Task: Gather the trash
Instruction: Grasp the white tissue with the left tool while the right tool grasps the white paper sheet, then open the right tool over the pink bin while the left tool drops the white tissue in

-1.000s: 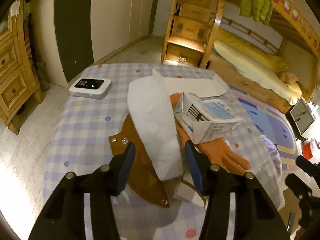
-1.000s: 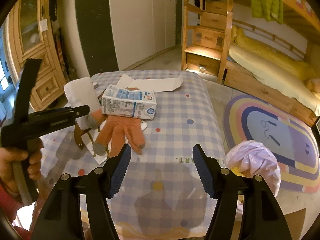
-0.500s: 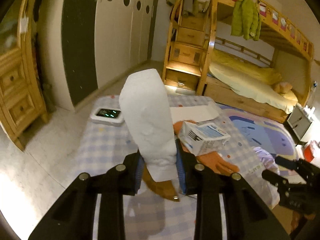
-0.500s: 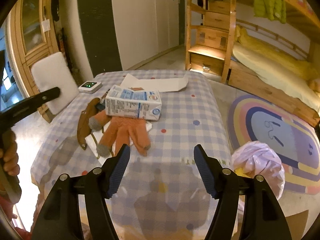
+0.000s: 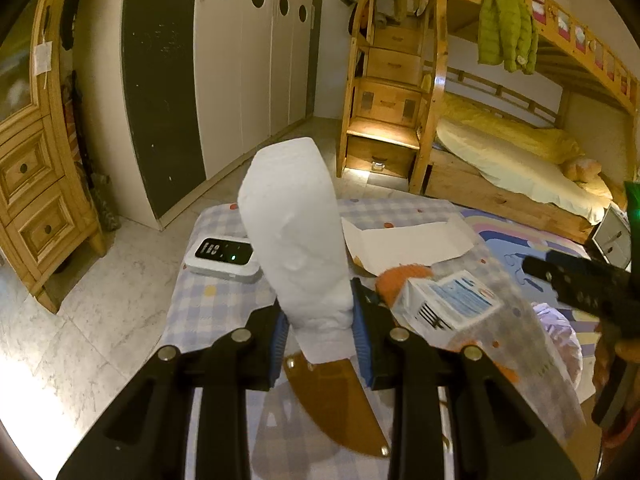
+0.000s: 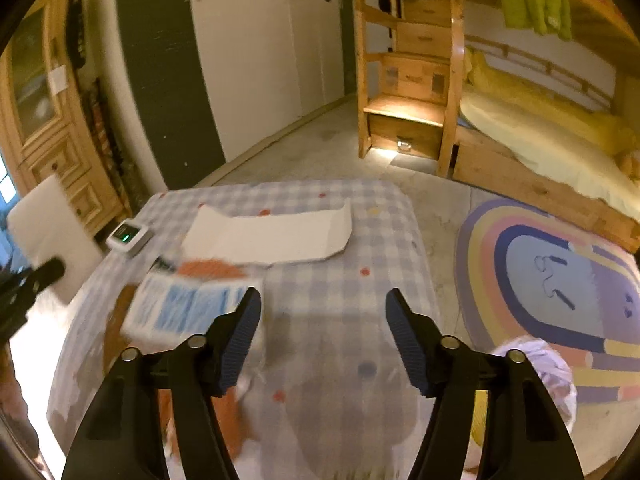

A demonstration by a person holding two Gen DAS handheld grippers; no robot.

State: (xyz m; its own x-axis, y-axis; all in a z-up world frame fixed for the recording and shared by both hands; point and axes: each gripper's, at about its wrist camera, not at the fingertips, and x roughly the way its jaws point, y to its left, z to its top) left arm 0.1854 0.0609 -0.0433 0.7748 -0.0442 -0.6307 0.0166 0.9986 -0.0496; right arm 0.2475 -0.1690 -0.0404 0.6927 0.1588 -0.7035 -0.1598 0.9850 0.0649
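Note:
My left gripper (image 5: 320, 320) is shut on a white folded paper towel (image 5: 298, 236) and holds it upright above the checkered table (image 5: 216, 304). The towel also shows at the left edge of the right wrist view (image 6: 48, 236). A blue and white milk carton (image 5: 448, 304) lies on an orange glove (image 5: 404, 274) at the table's middle; it is blurred in the right wrist view (image 6: 188, 312). My right gripper (image 6: 322, 316) is open and empty above the table, just right of the carton. A pale plastic trash bag (image 6: 536, 376) sits on the floor at the right.
A white opened envelope (image 6: 272, 234) lies at the table's far side. A white device with a green light (image 5: 224, 258) sits at the far left. A brown leather piece (image 5: 336, 396) lies below my left gripper. A bunk bed (image 5: 516, 160), a rug (image 6: 552, 264) and wooden drawers (image 5: 36, 208) surround the table.
My left gripper closed on the paper towel and lifted it off the table. My right gripper has moved forward and left, close to the carton.

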